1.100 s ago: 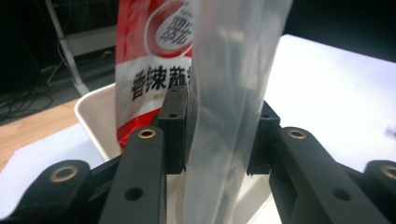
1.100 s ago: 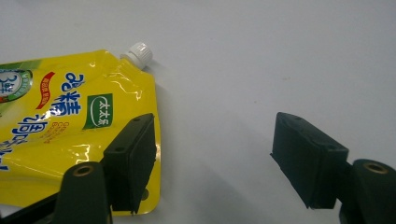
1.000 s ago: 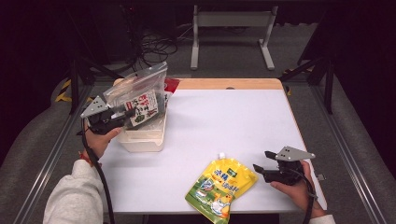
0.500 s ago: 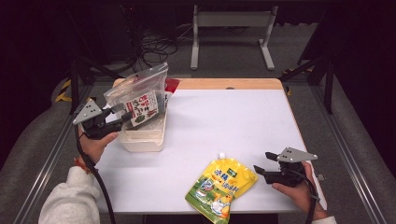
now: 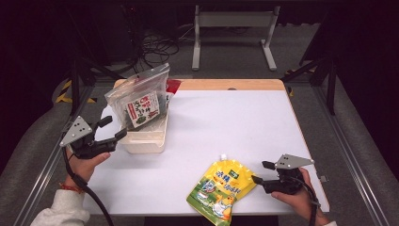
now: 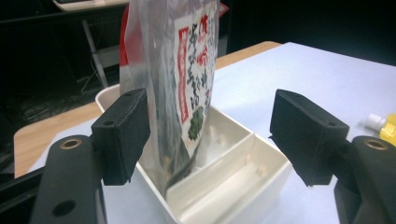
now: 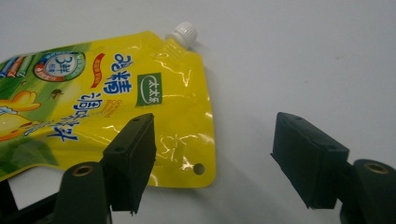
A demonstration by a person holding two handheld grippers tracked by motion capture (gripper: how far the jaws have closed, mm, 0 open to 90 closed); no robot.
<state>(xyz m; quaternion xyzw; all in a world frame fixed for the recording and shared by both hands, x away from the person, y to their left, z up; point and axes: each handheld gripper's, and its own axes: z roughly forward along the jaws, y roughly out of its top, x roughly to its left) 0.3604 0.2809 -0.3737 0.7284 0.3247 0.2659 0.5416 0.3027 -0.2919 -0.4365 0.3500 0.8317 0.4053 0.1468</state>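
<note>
My left gripper (image 5: 114,128) sits just off the near-left corner of the white tray (image 5: 143,140), at the table's (image 5: 244,117) left side. Its jaws have just been opening and now stand wide, with nothing pressed between them; in the left gripper view the clear bag (image 6: 180,79) stands past the pads, leaning upright in the tray's (image 6: 224,186) far compartment, clear of both fingers (image 6: 122,135). From above, the bag (image 5: 140,100) tilts out over the tray's back end. My right gripper (image 5: 262,173) rests low at the table's near right edge, jaws wide and holding nothing. The yellow pouch (image 5: 223,187) lies flat just beside it; in the right gripper view one finger (image 7: 133,158) overlaps the pouch's (image 7: 116,102) bottom corner, the other is over bare table.
</note>
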